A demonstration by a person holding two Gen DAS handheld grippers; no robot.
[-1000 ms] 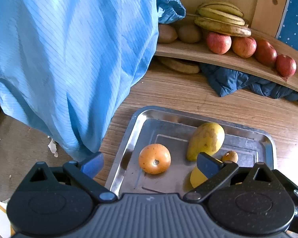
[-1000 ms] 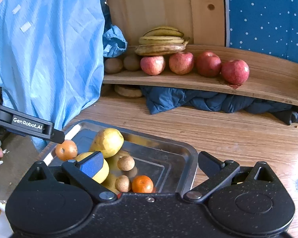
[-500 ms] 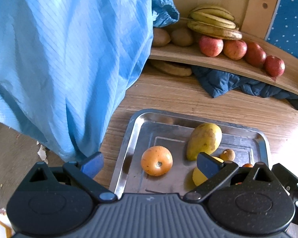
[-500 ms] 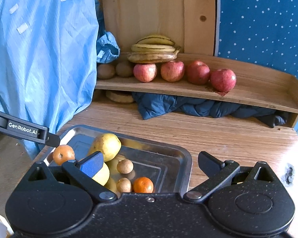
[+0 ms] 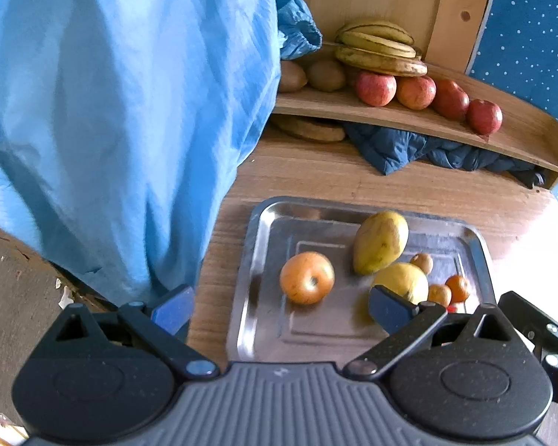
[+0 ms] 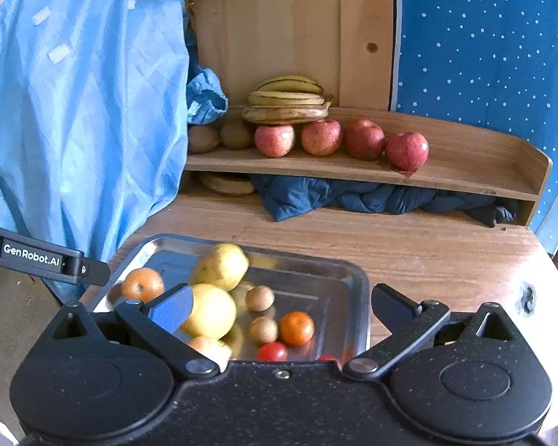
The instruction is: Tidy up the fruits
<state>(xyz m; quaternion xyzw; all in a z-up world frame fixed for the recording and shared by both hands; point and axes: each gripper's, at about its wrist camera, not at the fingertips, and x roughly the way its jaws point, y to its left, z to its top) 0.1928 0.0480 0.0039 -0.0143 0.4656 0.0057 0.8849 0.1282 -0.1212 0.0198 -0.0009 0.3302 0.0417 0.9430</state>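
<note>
A steel tray [image 5: 264, 230] [image 6: 349, 271] lies on the wooden table and holds a yellow-green mango [image 5: 380, 242] [image 6: 221, 265], a round yellow fruit [image 5: 401, 282] [image 6: 209, 310], an orange tomato-like fruit [image 5: 307, 278] [image 6: 142, 284], small brown fruits [image 6: 259, 298], a small orange [image 6: 296, 327] and red tomatoes [image 6: 272, 351]. My left gripper [image 5: 279, 306] hangs open above the tray's near left side. My right gripper [image 6: 279, 304] is open over the tray's near edge. Both hold nothing.
A wooden shelf [image 6: 465, 182] at the back carries bananas [image 6: 286, 100], several red apples [image 6: 364, 139] and brown kiwis [image 6: 219, 135]. Dark blue cloth [image 6: 353, 197] lies under the shelf. A light blue garment [image 5: 111, 111] hangs at the left beside the table edge.
Both grippers have pulled back and risen, so the tray and shelf look smaller and more of the tray's fruit shows. Both stay open.
</note>
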